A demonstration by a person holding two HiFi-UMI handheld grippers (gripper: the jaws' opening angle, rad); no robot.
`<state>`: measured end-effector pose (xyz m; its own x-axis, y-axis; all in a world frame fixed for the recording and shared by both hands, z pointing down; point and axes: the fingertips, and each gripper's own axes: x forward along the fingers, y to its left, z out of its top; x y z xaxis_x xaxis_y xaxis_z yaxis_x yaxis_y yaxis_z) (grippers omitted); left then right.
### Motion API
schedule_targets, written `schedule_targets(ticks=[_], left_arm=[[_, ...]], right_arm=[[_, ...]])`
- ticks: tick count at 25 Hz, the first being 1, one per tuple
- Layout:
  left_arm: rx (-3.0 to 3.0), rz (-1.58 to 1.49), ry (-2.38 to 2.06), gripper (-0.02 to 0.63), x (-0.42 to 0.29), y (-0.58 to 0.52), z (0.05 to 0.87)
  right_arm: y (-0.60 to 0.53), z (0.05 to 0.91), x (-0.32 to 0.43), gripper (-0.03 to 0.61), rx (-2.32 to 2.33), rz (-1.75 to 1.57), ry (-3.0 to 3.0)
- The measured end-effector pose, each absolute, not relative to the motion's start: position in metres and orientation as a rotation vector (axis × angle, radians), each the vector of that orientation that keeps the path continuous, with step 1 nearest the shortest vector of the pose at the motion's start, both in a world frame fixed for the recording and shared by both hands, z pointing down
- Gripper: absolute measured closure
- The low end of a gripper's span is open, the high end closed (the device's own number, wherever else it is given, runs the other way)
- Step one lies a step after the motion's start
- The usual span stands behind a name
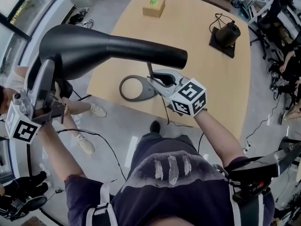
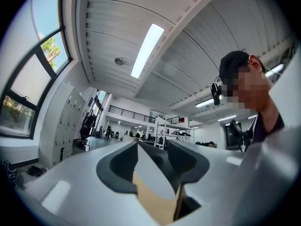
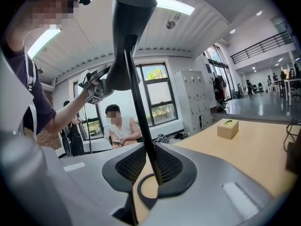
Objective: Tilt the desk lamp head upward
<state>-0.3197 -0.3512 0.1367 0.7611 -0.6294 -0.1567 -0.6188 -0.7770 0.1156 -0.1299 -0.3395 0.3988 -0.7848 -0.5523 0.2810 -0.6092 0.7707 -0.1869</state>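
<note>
A black desk lamp stands near the front edge of the wooden table (image 1: 202, 84). Its long cone-shaped head (image 1: 113, 48) stretches across the head view, and in the right gripper view the head (image 3: 129, 13) rises high overhead. My left gripper (image 1: 47, 66) is raised at the left, shut on the wide end of the lamp head; a pale edge of it lies between the jaws (image 2: 153, 171). The right gripper (image 1: 158, 80) is low over the table, shut on the thin stem (image 3: 138, 107) just above the ring-shaped base (image 1: 134, 88).
A small cardboard box (image 1: 154, 7) with a green top lies at the table's far side. At the far right stands a black device (image 1: 226, 34) on a dark mat with a cable. A person (image 3: 120, 126) sits beyond the table's left edge. Cables trail on the floor.
</note>
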Motion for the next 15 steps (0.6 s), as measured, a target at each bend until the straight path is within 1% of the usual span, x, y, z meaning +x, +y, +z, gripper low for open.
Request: schedule_targets(ticks=[15], left_arm=[[3.150, -0.117, -1.014, 0.426, -0.279, -0.326, 0.075]], right_arm=[[-0.339, 0.403, -0.131, 0.522, 0.928, 0.414, -2.750]])
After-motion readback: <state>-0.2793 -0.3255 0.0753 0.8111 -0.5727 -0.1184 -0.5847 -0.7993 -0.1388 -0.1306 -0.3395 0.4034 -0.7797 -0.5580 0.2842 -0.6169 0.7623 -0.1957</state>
